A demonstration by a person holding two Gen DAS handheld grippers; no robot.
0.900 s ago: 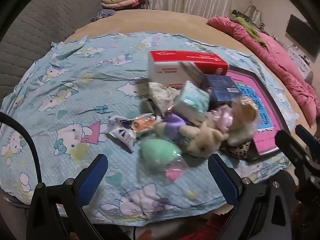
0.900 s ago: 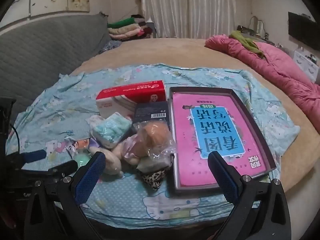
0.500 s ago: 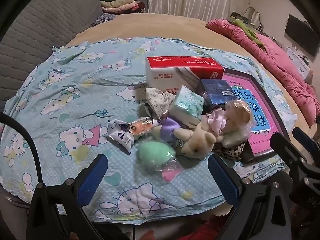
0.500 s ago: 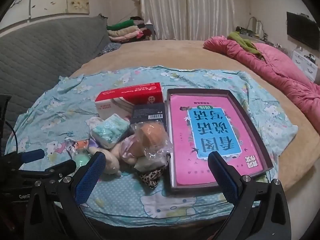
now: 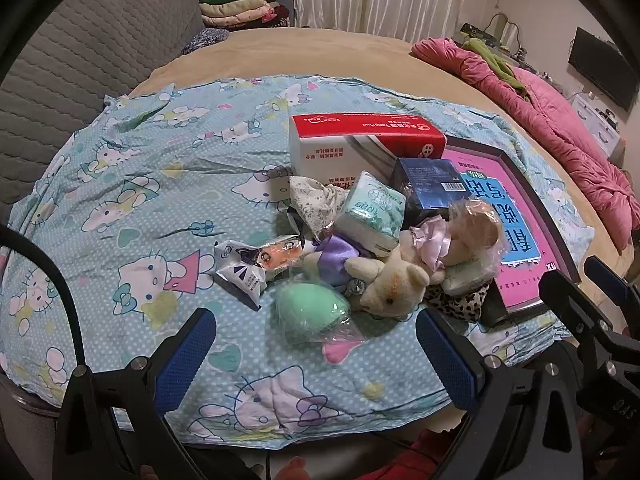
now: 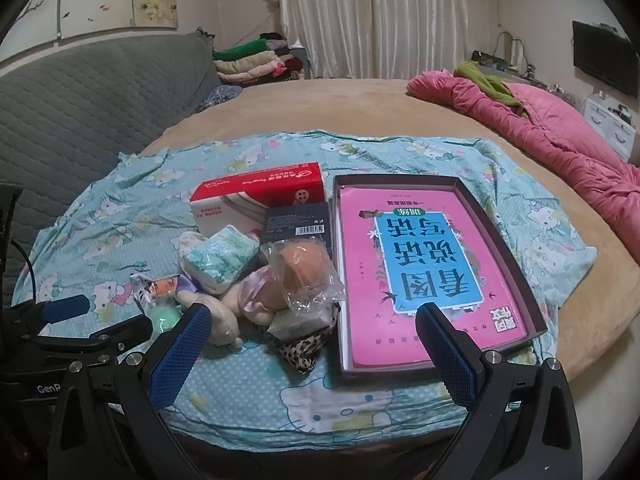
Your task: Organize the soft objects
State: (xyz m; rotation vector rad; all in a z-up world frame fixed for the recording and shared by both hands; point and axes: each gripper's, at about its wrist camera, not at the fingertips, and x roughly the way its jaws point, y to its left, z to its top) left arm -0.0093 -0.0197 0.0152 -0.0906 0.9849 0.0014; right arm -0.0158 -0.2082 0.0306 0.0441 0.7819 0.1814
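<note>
A heap of small things lies on a blue cartoon-print cloth [image 5: 132,208] spread over a bed. It holds a cream plush bear [image 5: 390,280], a green egg-shaped sponge [image 5: 310,310], a tissue pack [image 5: 372,210], a bagged tan plush [image 6: 306,272] and a leopard-print piece [image 6: 302,350]. My left gripper [image 5: 316,358] hangs open above the cloth's near edge, just short of the sponge. My right gripper [image 6: 314,348] is open too, over the leopard piece and the near left part of a dark tray [image 6: 516,276] with a pink book [image 6: 424,280].
A red-and-white box [image 5: 360,148] and a dark blue box [image 5: 430,188] stand behind the heap. A pink quilt [image 6: 560,148] lies at the right, a grey headboard [image 6: 92,104] at the left, folded clothes [image 6: 250,62] at the back.
Both views have tilted up and drawn back a little, so the heap sits slightly farther off and more of the room shows. Nothing on the cloth has moved, and both grippers stay open.
</note>
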